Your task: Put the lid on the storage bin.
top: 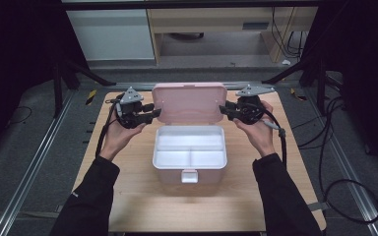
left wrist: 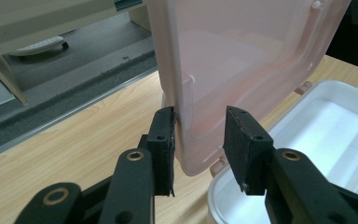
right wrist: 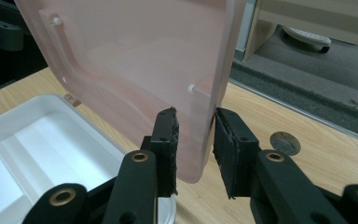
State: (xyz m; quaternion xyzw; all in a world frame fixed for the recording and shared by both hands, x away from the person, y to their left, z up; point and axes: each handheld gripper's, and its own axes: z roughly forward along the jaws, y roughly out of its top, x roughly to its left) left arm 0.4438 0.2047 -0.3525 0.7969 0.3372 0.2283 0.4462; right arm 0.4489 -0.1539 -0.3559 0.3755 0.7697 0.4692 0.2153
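Note:
A white box (top: pixel 189 164) with a divided inside stands open at the table's middle. Its pink lid (top: pixel 189 101) is raised upright behind it. My left gripper (top: pixel 156 114) is at the lid's left edge. In the left gripper view the lid (left wrist: pixel 242 60) edge passes between the jaws of the left gripper (left wrist: pixel 199 135), which stand open with a small gap on the inner side. My right gripper (top: pixel 222 110) is at the lid's right edge. In the right gripper view the right gripper (right wrist: pixel 195 140) is shut on the lid (right wrist: pixel 135 60) rim, both pads touching it.
The wooden table (top: pixel 128 196) has bare room in front of the box and on both sides. A white latch (top: pixel 189 176) juts from the box's front. A small round metal disc (right wrist: pixel 285 143) lies on the table to the right of the lid. Cables trail from both grippers.

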